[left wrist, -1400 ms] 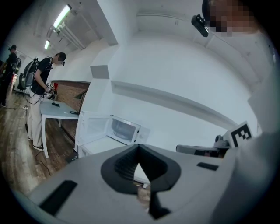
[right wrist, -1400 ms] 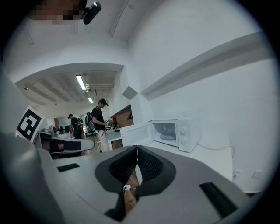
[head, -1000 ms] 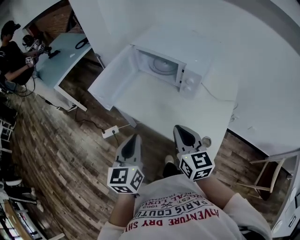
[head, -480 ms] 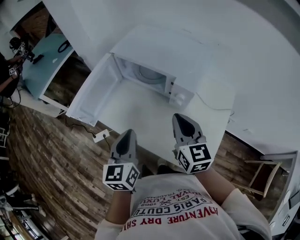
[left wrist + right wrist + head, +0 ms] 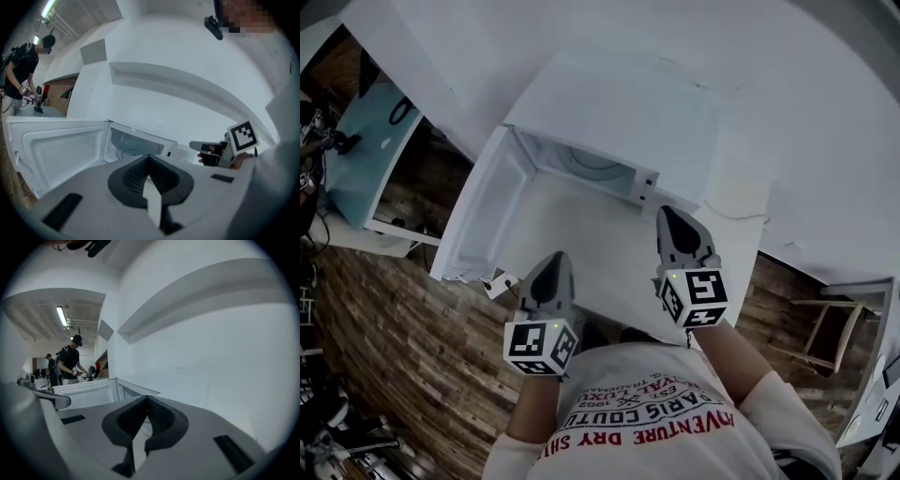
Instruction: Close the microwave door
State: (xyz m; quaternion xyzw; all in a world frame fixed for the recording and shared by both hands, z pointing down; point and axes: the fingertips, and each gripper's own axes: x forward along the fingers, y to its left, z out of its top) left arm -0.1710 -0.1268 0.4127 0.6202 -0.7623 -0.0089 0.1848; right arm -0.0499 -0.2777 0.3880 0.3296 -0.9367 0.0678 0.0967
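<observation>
**Q:** Door status?

**A:** The microwave door (image 5: 483, 220) is swung wide open at the left of the microwave (image 5: 619, 122), which sits on the white table (image 5: 609, 253).

**Q:** Grippers?

**A:** The left gripper (image 5: 550, 267) is in front of the microwave's open cavity and clear of the door. Its jaws are pressed together on nothing. The right gripper (image 5: 672, 220) is close in front of the microwave's right end, its jaws likewise together and empty.

Microwave (image 5: 619, 112), its door (image 5: 486, 217) and the table (image 5: 592, 251): white. Floor (image 5: 394, 356): brown wood planks. Left gripper (image 5: 551, 262) and right gripper (image 5: 670, 217): grey, dark pads, black-and-white square markers. Shirt (image 5: 656, 427): white, red lettering. Far table (image 5: 361, 164): pale blue.
</observation>
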